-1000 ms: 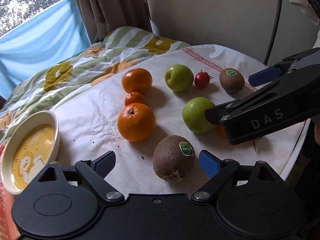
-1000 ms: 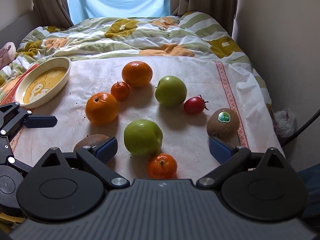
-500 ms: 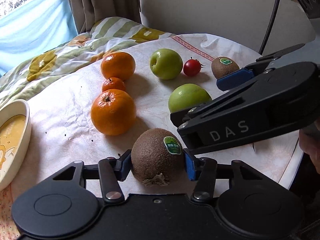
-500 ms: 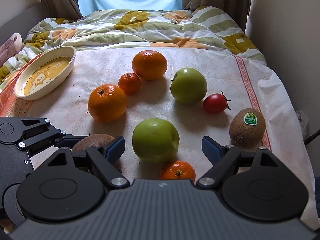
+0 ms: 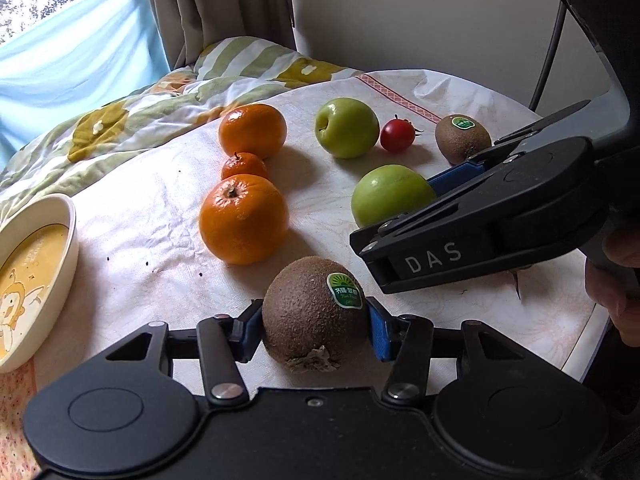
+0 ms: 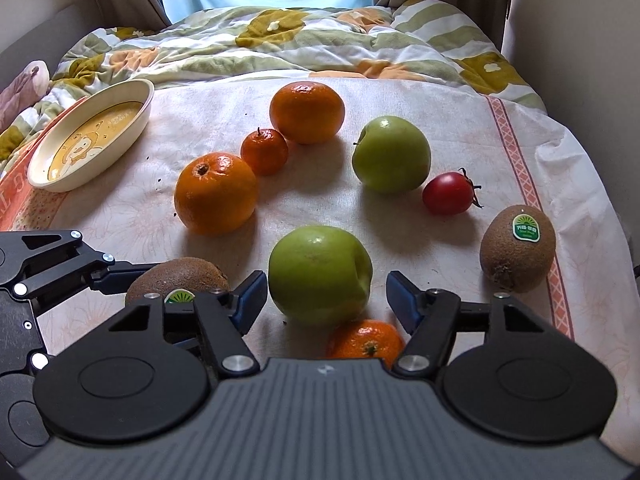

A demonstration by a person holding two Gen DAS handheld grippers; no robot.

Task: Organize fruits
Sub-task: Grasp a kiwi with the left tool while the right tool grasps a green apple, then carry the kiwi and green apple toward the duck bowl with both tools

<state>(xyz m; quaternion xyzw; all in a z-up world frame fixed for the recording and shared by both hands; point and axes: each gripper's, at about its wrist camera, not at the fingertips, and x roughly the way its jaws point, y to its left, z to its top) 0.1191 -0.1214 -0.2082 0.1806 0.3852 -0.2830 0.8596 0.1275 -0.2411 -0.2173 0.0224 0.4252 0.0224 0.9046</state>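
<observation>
The left gripper (image 5: 315,322) pinches the near kiwi (image 5: 314,318) between both blue pads. The right gripper (image 6: 326,300) has just been closing, its fingers still spread either side of the near green apple (image 6: 320,274), not touching it.

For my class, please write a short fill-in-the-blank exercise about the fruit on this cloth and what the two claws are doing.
1. The left claw is shut on a ____.
2. The right claw has been closing around a green apple, but its pads do not yet ____ it.
3. The only red fruit is the small ____, beside the far green apple.
4. The cream dish holds ____ fruit.

Missing words: kiwi; touch; tomato; no
</observation>
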